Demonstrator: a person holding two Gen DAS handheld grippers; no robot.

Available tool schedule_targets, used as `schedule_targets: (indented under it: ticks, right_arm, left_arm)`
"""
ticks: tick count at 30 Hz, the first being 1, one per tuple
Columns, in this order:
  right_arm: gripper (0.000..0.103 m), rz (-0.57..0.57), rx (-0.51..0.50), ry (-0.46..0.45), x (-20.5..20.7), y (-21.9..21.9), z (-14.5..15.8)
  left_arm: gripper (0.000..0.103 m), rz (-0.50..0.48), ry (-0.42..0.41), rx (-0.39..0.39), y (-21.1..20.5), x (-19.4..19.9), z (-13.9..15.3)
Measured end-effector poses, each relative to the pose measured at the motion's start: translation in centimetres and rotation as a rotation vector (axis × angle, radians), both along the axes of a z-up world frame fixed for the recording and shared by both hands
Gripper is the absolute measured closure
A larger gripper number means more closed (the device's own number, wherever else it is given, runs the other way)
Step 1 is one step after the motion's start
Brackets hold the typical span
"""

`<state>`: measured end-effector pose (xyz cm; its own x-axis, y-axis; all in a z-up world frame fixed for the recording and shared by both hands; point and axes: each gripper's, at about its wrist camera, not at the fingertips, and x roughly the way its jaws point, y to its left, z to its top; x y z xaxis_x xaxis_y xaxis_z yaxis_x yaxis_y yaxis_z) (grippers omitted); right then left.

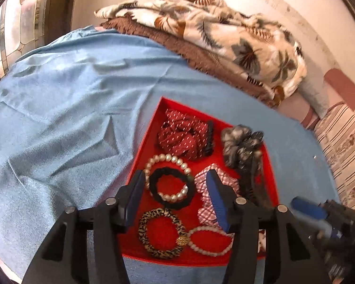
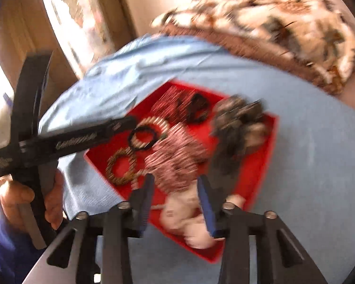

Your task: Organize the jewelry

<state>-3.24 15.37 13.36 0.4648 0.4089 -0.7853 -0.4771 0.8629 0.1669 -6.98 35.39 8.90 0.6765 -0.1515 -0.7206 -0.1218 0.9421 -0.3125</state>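
A red tray (image 1: 158, 111) lies on a blue cloth and holds hair ties and bracelets. In it are a dark red dotted scrunchie (image 1: 182, 137), a pearl bracelet (image 1: 168, 162), a black hair tie (image 1: 170, 189), a leopard-print tie (image 1: 162, 233), a checked pink scrunchie (image 1: 206, 203), a pale bead bracelet (image 1: 209, 242) and a grey scrunchie (image 1: 241, 146). My left gripper (image 1: 175, 177) is open and empty, just above the pearl bracelet and black tie. My right gripper (image 2: 176, 179) is open and empty over the tray's (image 2: 260, 172) near part, above the checked scrunchie (image 2: 175, 161) and a pale pink scrunchie (image 2: 187, 215). The right view is blurred.
A leaf-print blanket (image 1: 224, 30) on a brown fringed one (image 1: 201, 54) lies behind the tray. The blue cloth (image 1: 71, 108) spreads wide to the left. A striped cushion (image 1: 343, 146) is at the right. The left gripper's body (image 2: 59, 139) and hand (image 2: 19, 198) show at left.
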Motion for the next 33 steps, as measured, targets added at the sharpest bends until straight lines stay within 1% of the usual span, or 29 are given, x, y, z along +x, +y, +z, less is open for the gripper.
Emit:
schedule_targets:
  ticks: [2,4,5,7,9,10,11,13,19,22,23,24,25,26,27,28,29,30,33]
  right_arm:
    - [0.057,-0.068,-0.033,-0.012,0.4,-2.1,0.2]
    - [0.057,-0.096,-0.044,0.030,0.7,-3.0,-0.8]
    - [0.057,-0.098,-0.034,0.067,0.8,-3.3,-1.6]
    - [0.057,-0.097,-0.031,0.106,0.3,-3.7,-2.7]
    - [0.069,-0.101,-0.051,0.110,0.0,-3.5,-3.6]
    - [0.084,-0.107,-0.065,0.114,0.3,-3.3,-4.0]
    - [0.089,-0.117,-0.075,0.111,0.6,-3.3,-4.2]
    - [0.093,-0.134,-0.074,0.118,1.3,-3.7,-4.4]
    - [0.094,-0.165,-0.074,0.125,2.4,-4.7,-4.6]
    - [0.094,-0.160,-0.079,0.122,2.6,-4.6,-4.6]
    - [0.093,-0.158,-0.075,0.119,2.4,-4.6,-4.5]
    - [0.091,-0.155,-0.062,0.119,2.2,-4.8,-4.3]
    - [0.085,-0.156,-0.040,0.120,1.9,-5.0,-4.1]
    - [0.074,-0.163,-0.023,0.119,1.7,-5.3,-3.9]
    - [0.068,-0.174,-0.005,0.113,1.3,-5.7,-3.6]
    - [0.059,-0.183,0.012,0.101,0.9,-6.2,-3.2]
    - [0.056,-0.191,0.022,0.084,0.3,-6.8,-2.8]
    - [0.056,-0.200,0.021,0.066,-0.4,-7.4,-2.5]
    - [0.054,-0.225,0.020,0.041,-2.1,-9.1,-2.1]
  left_arm:
    - [0.048,0.014,-0.021,-0.014,0.3,-0.1,0.4]
    - [0.047,0.030,-0.033,-0.026,0.5,-0.2,0.5]
    - [0.047,0.033,-0.034,-0.030,0.6,-0.2,0.5]
    - [0.047,0.044,-0.029,-0.033,0.7,-0.2,0.4]
    - [0.047,0.046,-0.020,-0.028,0.7,-0.1,0.2]
    - [0.047,0.044,-0.015,-0.025,0.6,-0.1,0.1]
    - [0.047,0.043,-0.015,-0.021,0.6,-0.1,0.1]
    - [0.047,0.044,-0.016,-0.008,0.4,-0.1,0.1]
    - [0.047,0.038,-0.013,0.006,-0.1,0.2,0.0]
    - [0.047,0.029,-0.014,0.038,-0.4,0.2,0.1]
    - [0.045,0.030,-0.016,0.053,-0.6,0.2,0.1]
    - [0.039,0.033,-0.022,0.070,-0.8,0.1,0.3]
    - [0.035,0.041,-0.032,0.091,-1.0,0.0,0.4]
    - [0.030,0.054,-0.044,0.115,-1.1,-0.2,0.6]
    - [0.026,0.074,-0.064,0.153,-1.4,-0.5,1.0]
    - [0.024,0.094,-0.084,0.197,-1.7,-0.8,1.4]
    - [0.020,0.109,-0.099,0.229,-1.9,-1.1,1.6]
    - [0.017,0.131,-0.122,0.272,-2.2,-1.4,2.0]
    - [0.012,0.196,-0.198,0.395,-3.6,-3.0,3.2]
